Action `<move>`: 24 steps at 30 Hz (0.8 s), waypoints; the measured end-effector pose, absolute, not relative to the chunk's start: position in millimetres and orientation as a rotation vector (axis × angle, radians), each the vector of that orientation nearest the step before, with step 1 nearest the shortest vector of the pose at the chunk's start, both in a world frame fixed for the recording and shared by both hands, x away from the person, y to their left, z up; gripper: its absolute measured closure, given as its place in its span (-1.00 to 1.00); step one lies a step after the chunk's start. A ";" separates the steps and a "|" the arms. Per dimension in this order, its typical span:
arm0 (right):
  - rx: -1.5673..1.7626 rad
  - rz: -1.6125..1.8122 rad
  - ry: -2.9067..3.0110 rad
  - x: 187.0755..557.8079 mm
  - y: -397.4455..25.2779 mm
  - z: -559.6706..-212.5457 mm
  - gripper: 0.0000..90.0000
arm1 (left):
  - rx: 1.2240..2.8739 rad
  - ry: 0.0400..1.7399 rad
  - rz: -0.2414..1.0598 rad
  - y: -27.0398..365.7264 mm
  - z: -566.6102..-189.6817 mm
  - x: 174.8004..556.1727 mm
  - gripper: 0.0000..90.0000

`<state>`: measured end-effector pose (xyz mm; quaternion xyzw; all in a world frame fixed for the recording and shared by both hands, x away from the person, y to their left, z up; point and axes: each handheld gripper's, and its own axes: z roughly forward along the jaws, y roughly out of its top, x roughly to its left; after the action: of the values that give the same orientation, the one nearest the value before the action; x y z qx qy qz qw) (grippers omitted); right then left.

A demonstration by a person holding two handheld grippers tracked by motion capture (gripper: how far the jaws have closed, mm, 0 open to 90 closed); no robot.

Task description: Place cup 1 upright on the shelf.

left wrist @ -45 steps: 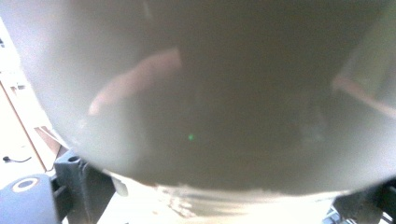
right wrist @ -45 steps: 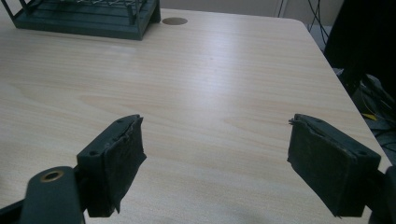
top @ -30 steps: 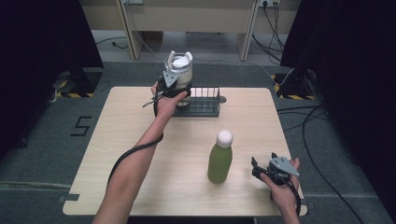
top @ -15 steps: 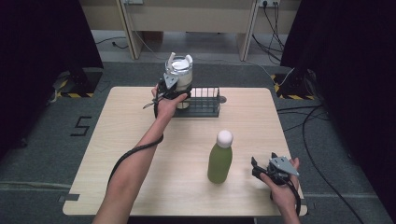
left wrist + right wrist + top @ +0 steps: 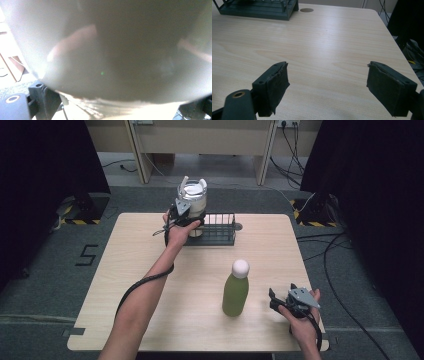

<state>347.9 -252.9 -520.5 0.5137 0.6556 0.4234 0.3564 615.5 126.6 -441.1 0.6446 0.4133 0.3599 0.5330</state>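
High view: the left gripper (image 5: 186,215) holds a white jug (image 5: 192,200) by its side, jaws clamped on it, at the left end of a dark wire rack (image 5: 220,227) near the far edge of the table (image 5: 130,270). The jug stands upright, long axis vertical; whether its base sits in the rack or hangs just above it I cannot tell. The left hand is clearly the nearer one, so the next move is likely its own: a straight drop into the rack or a lift clear of its rails. The rack's wires beside the jug are what could catch. A green bottle (image 5: 236,290) with a white cap stands well apart, toward the near edge, with the right gripper (image 5: 280,304) just beside it, resting on the table.

Left gripper view: the jug's pale wall (image 5: 112,50) sits right against the lens, blurred, between the jaws.

Right gripper view: the jaws stand wide apart with nothing between them, bare wood ahead, and the rack's corner (image 5: 274,11) far off at upper left.
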 end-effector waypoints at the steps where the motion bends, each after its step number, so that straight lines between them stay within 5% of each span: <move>1: 1.327 1.093 1.693 347.9 -252.9 -520.5 -0.62 | 1.537 0.986 0.855 126.5 -441.1 615.4 -0.80; 24: 1.310 1.093 1.713 347.6 -252.1 -520.3 -0.67 | 1.548 0.947 0.884 137.0 -433.0 597.8 -0.98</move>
<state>347.6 -252.1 -520.3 0.5065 0.6627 0.4229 0.3541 597.8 137.0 -433.0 0.6490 0.3973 0.3708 0.5324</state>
